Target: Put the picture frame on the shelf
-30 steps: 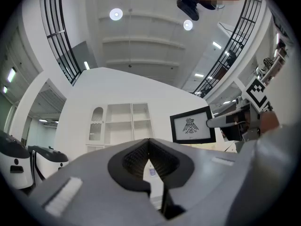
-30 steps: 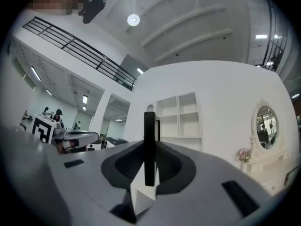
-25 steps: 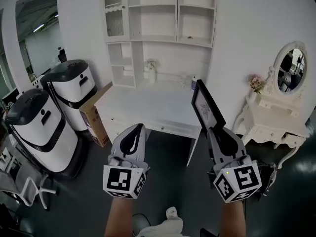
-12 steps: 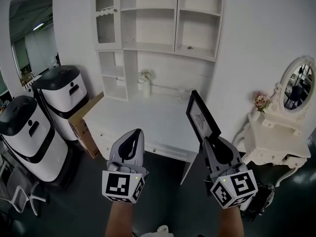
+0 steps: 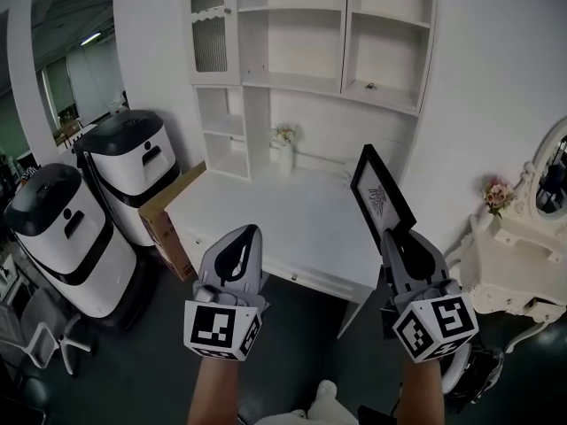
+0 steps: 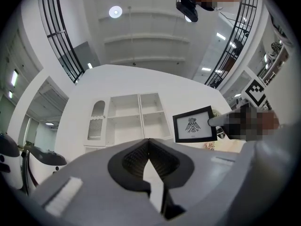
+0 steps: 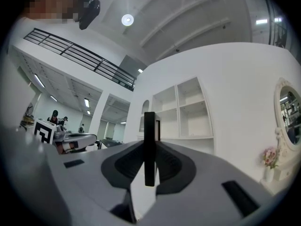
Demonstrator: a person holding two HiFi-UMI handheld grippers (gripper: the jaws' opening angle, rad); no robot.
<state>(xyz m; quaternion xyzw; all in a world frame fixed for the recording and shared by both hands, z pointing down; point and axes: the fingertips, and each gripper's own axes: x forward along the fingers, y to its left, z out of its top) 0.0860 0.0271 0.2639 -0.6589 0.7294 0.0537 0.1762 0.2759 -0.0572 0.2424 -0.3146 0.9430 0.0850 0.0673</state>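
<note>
1. Way over at 9 o'clock there are two white machines with black lids (image 5: 66, 237). A cardboard box (image 5: 173, 204) is jammed between them and the desk. None of that matters for this job.
2. At about 7 o'clock is the left gripper (image 5: 241, 235). Its jaws are pressed together with nothing between them, so it's just idling in front of the desk.
3. Dead centre is the white desk (image 5: 275, 211), with a little vase of flowers (image 5: 283, 140) at the back of it. The shelf (image 5: 310, 38) sits above at 12 o'clock. Its open compartments look basically bare. There's some tiny thing in the right one, but it's too small to tell what.
4. At about 5 o'clock is the right gripper (image 5: 396, 235), clamped on the bottom of the picture frame (image 5: 379, 193). The frame is black with a bird-ish drawing. It's standing up out of the jaws, in the air over the desk's right front corner and well apart from the shelf.
5. At 3 o'clock there's a white dressing table (image 5: 518, 264) with pink flowers (image 5: 496, 193) on it.
6. Progress-wise, I'd say the pickup is done and the frame is in transit. What's left is raising it toward 12 o'clock, standing it in a compartment and letting go.
</note>
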